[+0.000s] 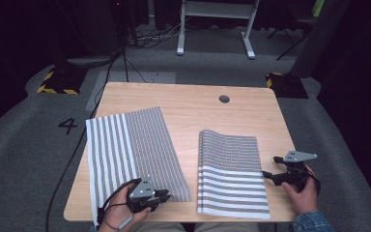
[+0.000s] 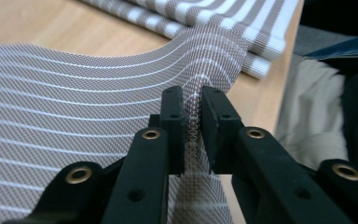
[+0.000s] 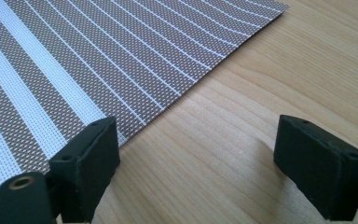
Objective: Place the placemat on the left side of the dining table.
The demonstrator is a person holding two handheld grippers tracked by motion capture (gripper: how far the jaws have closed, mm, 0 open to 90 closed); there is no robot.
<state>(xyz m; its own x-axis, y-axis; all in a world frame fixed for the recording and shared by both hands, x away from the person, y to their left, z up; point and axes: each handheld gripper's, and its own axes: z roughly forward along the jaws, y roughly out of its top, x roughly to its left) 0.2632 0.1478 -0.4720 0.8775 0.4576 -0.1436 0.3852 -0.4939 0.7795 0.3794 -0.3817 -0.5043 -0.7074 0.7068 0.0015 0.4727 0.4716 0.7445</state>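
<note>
Two striped grey-and-white woven mats lie on the wooden table (image 1: 188, 99). The left mat (image 1: 125, 145) lies flat, and its near right corner humps up into my left gripper (image 1: 165, 195). In the left gripper view that corner (image 2: 193, 100) stands between the jaws of the left gripper (image 2: 193, 121); the pads are a little apart and do not press on it. The right mat (image 1: 232, 174) lies folded double. My right gripper (image 1: 269, 175) rests at its right edge, jaws wide open. In the right gripper view, the gripper (image 3: 196, 158) has bare table (image 3: 261, 84) between its jaws and the mat (image 3: 98, 56) by one pad.
A round cable hole (image 1: 224, 98) sits near the table's far edge. The folded mat (image 2: 223, 18) lies beyond the left gripper's jaws, and the person's lap (image 2: 307, 112) is past the table's near edge. Grey carpet and a white desk frame (image 1: 217, 29) lie beyond the table.
</note>
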